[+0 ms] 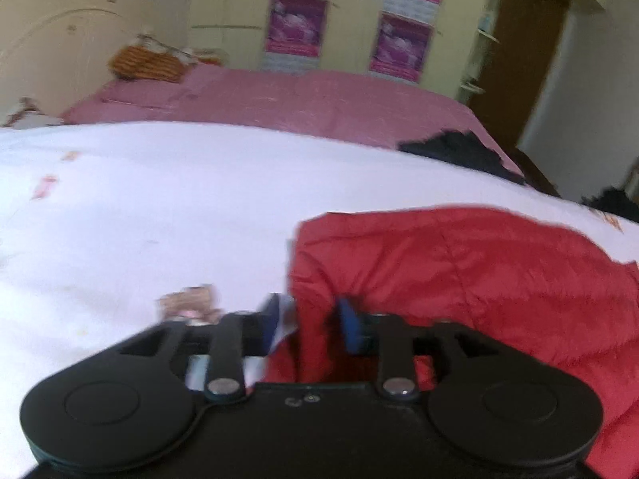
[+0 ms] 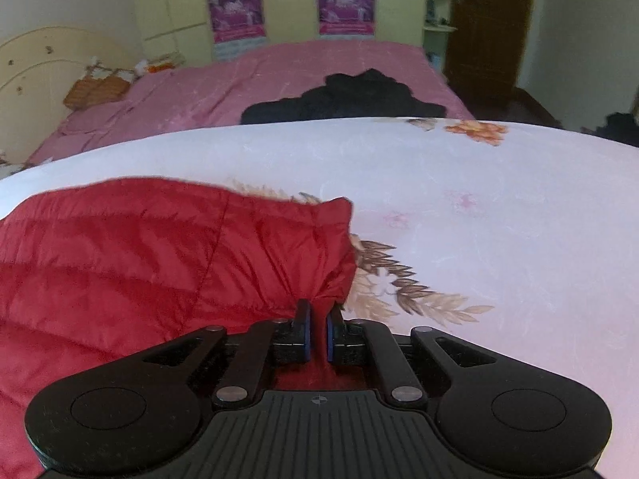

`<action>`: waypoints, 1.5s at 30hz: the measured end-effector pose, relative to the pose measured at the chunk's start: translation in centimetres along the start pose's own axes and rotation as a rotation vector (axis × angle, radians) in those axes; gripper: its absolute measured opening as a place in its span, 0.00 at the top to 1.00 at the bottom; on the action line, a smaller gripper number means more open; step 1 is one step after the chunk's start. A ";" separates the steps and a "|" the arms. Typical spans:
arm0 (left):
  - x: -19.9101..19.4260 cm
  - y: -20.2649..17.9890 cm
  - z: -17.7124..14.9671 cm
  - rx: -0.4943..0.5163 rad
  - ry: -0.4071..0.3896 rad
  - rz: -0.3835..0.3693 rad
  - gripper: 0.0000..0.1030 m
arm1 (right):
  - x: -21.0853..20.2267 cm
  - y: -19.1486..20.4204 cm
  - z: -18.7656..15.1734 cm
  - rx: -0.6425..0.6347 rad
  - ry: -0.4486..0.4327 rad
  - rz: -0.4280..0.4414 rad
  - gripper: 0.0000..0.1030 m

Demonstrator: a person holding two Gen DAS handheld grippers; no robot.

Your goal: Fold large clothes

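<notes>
A red quilted jacket (image 1: 471,263) lies on a white floral bedsheet (image 1: 139,207). In the left wrist view my left gripper (image 1: 307,321) has its blue pads either side of the jacket's left edge, with red fabric between them; the view is blurred. In the right wrist view the jacket (image 2: 131,255) fills the left side, and my right gripper (image 2: 317,333) is shut on its right corner, the pads pinching a gathered fold of red fabric.
A pink bedspread (image 2: 319,76) covers the far half of the bed. Dark clothes (image 2: 359,95) lie on it near the white sheet. A wicker basket (image 2: 96,90) sits by the headboard. Wardrobes with purple posters (image 2: 345,4) and a brown door stand behind.
</notes>
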State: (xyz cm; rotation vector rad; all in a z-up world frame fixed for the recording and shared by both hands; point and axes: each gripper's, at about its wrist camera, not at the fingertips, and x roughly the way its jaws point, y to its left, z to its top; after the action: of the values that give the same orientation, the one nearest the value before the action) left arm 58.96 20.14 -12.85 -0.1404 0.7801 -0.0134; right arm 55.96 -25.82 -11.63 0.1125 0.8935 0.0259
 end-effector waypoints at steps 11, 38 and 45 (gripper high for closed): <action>-12.5 -6.9 -10.2 0.120 -0.191 -0.197 0.36 | -9.4 6.6 -7.7 -0.134 -0.135 0.227 0.51; -14.5 3.4 -15.7 -0.621 -0.076 -0.241 0.35 | -12.9 -5.2 -18.1 0.817 -0.091 0.390 0.25; -11.3 2.1 -14.9 -0.592 -0.064 -0.202 0.52 | -10.3 -3.6 -15.9 0.780 -0.091 0.390 0.26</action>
State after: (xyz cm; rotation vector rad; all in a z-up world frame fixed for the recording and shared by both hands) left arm 40.35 21.12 -15.68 -0.7775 0.6850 0.0315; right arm 37.04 -28.71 -13.84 1.0073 0.7390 0.0340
